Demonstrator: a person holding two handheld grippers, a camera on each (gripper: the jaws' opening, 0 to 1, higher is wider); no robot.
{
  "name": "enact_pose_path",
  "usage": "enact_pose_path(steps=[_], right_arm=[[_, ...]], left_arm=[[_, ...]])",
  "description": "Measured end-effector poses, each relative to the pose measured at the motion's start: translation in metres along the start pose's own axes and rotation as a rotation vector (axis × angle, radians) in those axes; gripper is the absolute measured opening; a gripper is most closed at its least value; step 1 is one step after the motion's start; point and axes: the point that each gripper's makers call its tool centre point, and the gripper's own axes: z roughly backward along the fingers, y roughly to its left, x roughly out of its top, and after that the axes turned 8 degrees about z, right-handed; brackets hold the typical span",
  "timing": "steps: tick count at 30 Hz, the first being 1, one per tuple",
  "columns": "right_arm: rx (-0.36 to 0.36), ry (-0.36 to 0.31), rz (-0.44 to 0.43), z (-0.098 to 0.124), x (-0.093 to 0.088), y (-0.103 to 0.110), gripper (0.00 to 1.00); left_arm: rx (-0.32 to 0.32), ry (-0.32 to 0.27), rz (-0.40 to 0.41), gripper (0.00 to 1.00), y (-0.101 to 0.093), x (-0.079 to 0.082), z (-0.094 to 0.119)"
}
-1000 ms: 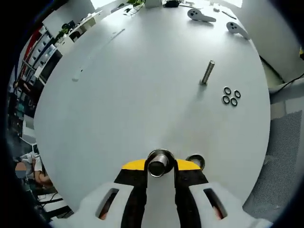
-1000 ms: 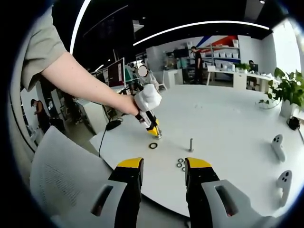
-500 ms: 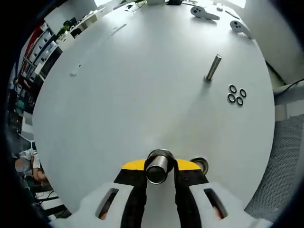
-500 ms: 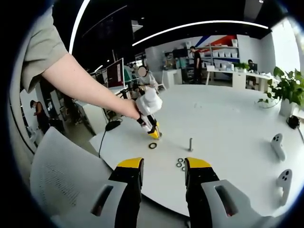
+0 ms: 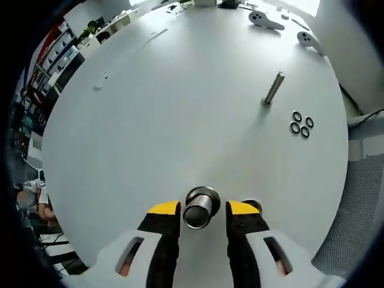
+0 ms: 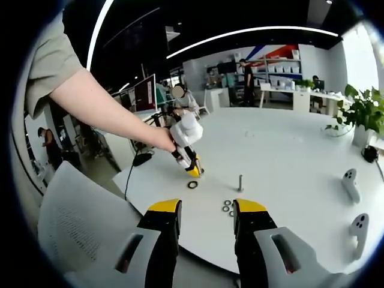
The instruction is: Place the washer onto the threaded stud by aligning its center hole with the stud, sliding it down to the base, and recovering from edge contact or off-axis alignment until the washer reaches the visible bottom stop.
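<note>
A short metal stud (image 5: 201, 207) stands end-on between my left gripper's (image 5: 203, 211) yellow-tipped jaws, which are open with a thin gap on each side of it. A black washer (image 5: 252, 205) lies on the white table (image 5: 180, 120) just behind the right jaw, partly hidden. A second stud (image 5: 274, 88) stands farther off, with several loose washers (image 5: 302, 124) beside it. In the right gripper view a hand holds the left gripper (image 6: 191, 163) tip-down on the table, near the single washer (image 6: 193, 184). My right gripper (image 6: 207, 210) hovers open and holds nothing, short of the far stud (image 6: 241, 182) and the washer group (image 6: 228, 207).
Two white controllers (image 5: 264, 19) lie at the table's far edge, seen also as controllers (image 6: 351, 183) at the right. A mesh chair (image 6: 72, 222) stands at the near table edge. A potted plant (image 6: 360, 114) sits at the far right. People and desks fill the background.
The left gripper's jaws have spread apart and let go of the stud they were shut on. The left view has shifted slightly. The right gripper has stayed put.
</note>
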Motion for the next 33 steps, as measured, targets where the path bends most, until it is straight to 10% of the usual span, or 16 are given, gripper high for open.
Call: enact_pose_path(steps=[33], right_arm=[[0.000, -0.005, -0.001, 0.000, 0.001, 0.000, 0.37]], left_arm=[[-0.035, -0.058, 0.184, 0.32, -0.029, -0.028, 0.011]])
